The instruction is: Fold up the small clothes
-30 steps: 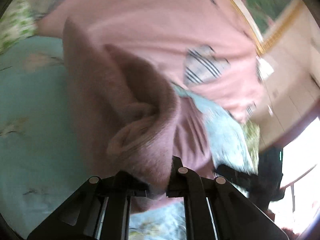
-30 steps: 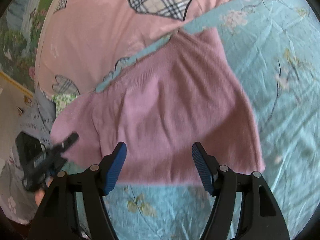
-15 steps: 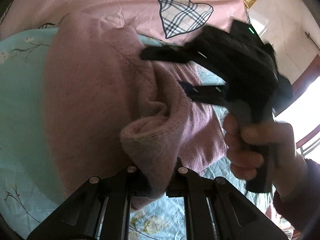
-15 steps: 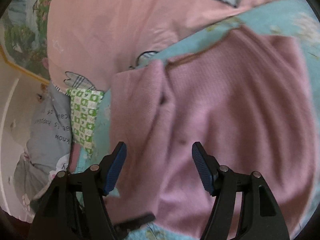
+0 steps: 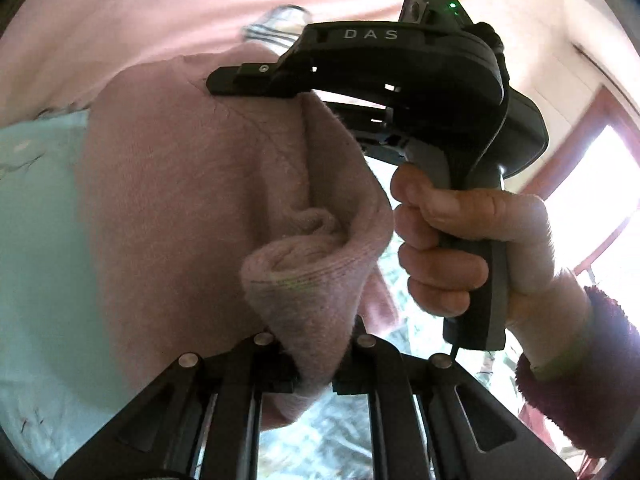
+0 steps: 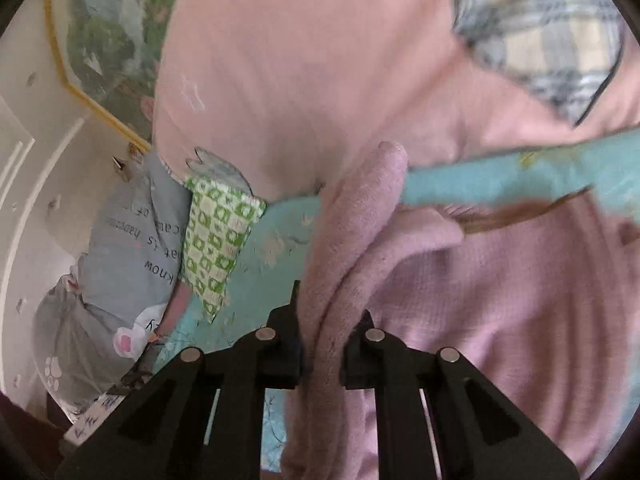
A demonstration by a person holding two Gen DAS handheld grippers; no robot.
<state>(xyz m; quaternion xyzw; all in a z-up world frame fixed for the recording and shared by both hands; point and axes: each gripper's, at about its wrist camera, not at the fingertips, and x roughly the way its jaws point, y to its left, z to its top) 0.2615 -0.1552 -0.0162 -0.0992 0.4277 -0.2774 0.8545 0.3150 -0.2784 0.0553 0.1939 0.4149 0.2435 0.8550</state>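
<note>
A small mauve-pink knit sweater (image 5: 180, 184) lies on a teal floral bedsheet (image 5: 36, 208). My left gripper (image 5: 316, 376) is shut on a bunched fold of the sweater's hem and lifts it. My right gripper (image 6: 320, 360) is shut on another fold of the sweater (image 6: 500, 300), which runs up between its jaws. In the left wrist view the right gripper (image 5: 256, 80) shows as a black tool held in a hand, its fingers reaching over the sweater's far edge.
A pink quilt with plaid heart patches (image 6: 320, 60) lies behind the sweater. A green checked pillow (image 6: 216, 236) and a grey printed pillow (image 6: 128, 256) sit at the left. A framed picture (image 6: 104, 32) hangs on the wall. A bright window (image 5: 592, 208) is at the right.
My right gripper was open above the sweater and has shut on a fold of it. My left gripper keeps its hold on the hem, and the right gripper has come closer to it.
</note>
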